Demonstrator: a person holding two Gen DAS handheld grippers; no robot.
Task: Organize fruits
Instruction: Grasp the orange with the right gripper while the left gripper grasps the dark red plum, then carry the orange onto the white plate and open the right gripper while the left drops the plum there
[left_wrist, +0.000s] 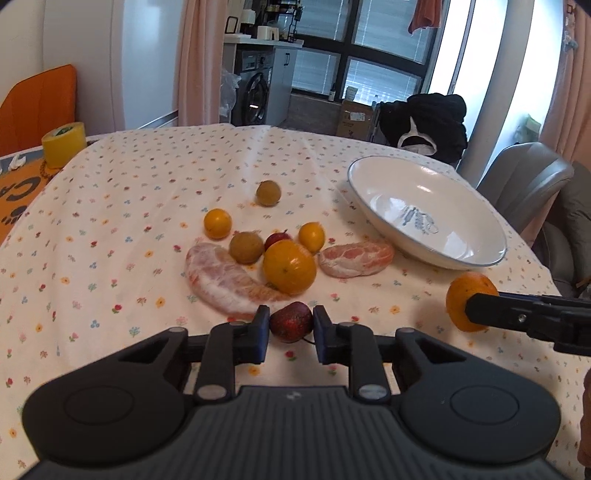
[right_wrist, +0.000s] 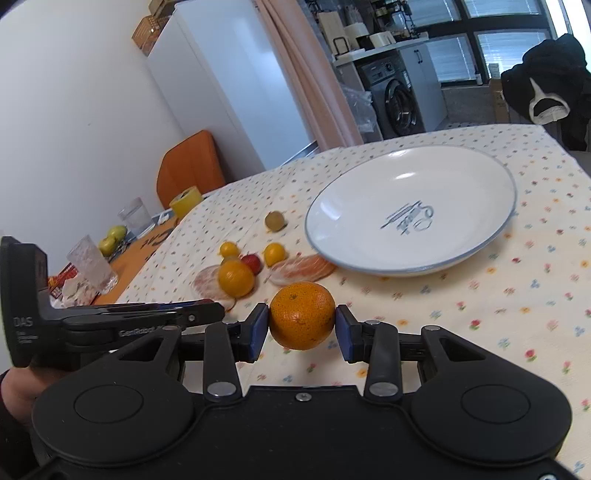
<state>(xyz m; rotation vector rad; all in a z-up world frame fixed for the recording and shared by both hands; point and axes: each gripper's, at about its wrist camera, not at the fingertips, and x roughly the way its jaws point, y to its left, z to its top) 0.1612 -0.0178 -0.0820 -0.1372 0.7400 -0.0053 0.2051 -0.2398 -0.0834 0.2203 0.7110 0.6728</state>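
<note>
Your right gripper (right_wrist: 302, 324) has its jaws clamped on a pitted, matte orange tangerine (right_wrist: 301, 315), held above the table (right_wrist: 480, 314) near the white plate (right_wrist: 369, 177). Your left gripper (left_wrist: 290, 324) pinches a dark red, speckled fruit (left_wrist: 290, 321).

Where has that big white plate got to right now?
The white plate sits empty on the flowered tablecloth, at the table's right side, just beyond the peeled citrus segment and ahead of the orange in the right gripper.
</note>
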